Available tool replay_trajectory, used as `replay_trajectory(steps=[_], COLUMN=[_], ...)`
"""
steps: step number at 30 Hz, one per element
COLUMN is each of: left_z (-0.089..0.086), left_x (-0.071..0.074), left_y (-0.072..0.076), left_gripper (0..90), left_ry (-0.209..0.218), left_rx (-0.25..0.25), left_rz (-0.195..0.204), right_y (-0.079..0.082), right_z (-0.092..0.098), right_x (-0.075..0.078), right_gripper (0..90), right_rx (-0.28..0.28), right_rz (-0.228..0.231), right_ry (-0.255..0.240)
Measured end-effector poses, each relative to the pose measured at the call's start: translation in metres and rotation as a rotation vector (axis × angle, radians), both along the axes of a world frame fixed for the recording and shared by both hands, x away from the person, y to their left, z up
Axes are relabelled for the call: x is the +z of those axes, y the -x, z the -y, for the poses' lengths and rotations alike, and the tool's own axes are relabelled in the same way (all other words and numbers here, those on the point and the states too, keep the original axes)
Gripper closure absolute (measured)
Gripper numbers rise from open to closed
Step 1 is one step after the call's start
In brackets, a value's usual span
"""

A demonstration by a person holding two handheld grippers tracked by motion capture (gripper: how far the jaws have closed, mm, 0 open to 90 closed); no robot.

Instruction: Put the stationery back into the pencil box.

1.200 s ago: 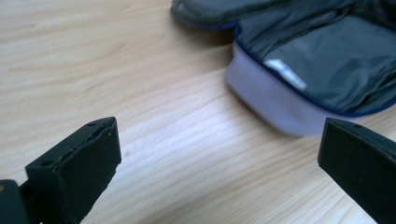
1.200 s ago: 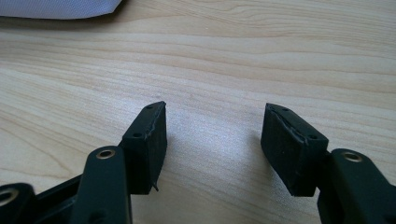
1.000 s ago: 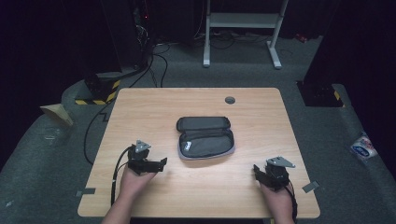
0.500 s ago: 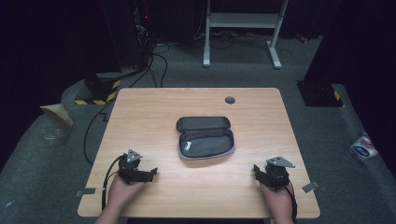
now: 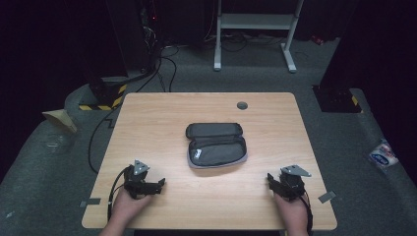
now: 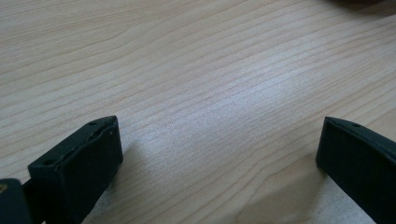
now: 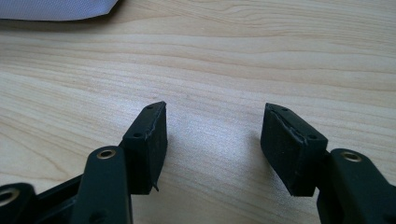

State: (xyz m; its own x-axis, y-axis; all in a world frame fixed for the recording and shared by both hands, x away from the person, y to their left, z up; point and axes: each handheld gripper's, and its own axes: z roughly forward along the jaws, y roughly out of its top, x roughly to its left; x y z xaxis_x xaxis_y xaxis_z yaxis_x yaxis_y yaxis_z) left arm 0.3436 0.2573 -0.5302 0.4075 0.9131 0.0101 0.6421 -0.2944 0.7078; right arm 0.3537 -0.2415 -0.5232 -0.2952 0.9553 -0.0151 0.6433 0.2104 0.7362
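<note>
A dark grey zip case (image 5: pixel 215 144) lies open in the middle of the wooden table (image 5: pixel 162 118), its lid folded back toward the far side. My left gripper (image 5: pixel 158 184) rests on the table near the front left, jaws pointing right, well short of the case. In the left gripper view my left gripper (image 6: pixel 219 154) stands wide open over bare wood. My right gripper (image 5: pixel 270 180) rests near the front right, open, with nothing between its fingers (image 7: pixel 148 140). A pale edge of the case (image 7: pixel 56 9) shows at the top left of the right gripper view.
A small round grommet (image 5: pixel 242 105) sits in the table's far edge. Cables (image 5: pixel 105 123) trail off the left side onto the grey floor. A white desk frame (image 5: pixel 253 29) stands behind the table. A packet (image 5: pixel 382 155) lies on the floor at right.
My left gripper has drawn back toward the front left corner of the table and settled lower. The right gripper and the case have stayed put.
</note>
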Motion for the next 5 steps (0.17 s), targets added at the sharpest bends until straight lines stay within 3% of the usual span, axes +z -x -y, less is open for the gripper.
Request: replay_trajectory(steps=[5], left_z=[0.0018], left_x=[-0.0001], left_y=[0.0002], left_gripper=[1.5], left_ry=[0.007], left_rx=[-0.008], left_rz=[0.003], right_y=[0.0004], right_z=[0.0001], right_x=[0.0001], right_gripper=[42.5], right_rx=[0.003], right_rz=[0.002], right_ry=[-0.001])
